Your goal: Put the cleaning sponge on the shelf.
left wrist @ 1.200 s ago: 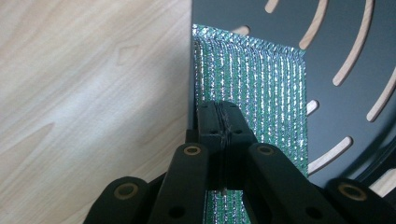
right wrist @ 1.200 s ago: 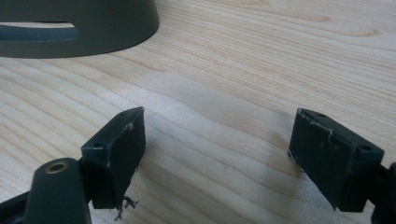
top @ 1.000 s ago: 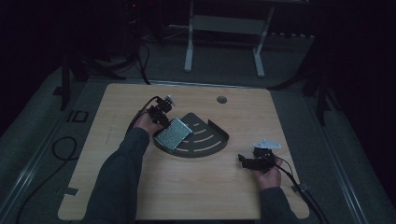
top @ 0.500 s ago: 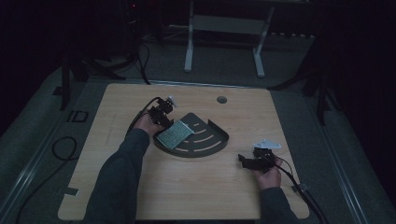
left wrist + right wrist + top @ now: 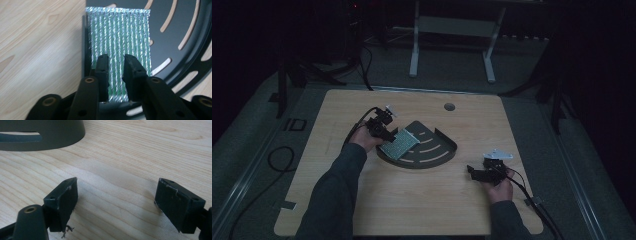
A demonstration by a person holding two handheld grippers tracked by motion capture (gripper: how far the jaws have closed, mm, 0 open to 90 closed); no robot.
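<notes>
Left gripper (image 5: 115, 75) has just been opening, letting go of the pad (image 5: 120, 37) on the tray (image 5: 175, 30); right gripper (image 5: 116, 202) gapes empty. Pad looks light, floppy: pinch 1 short edge

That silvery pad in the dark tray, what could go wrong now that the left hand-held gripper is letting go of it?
1. The pad lies at the tray's straight edge, near end over the rim; it may tip out onto the table.
2. The left hand-held gripper has just been opening, yet its jaws straddle the pad with a narrow gap; pulling back could snag and drag it.
3. The right hand-held gripper rests open and apart, too far to catch it.
</notes>
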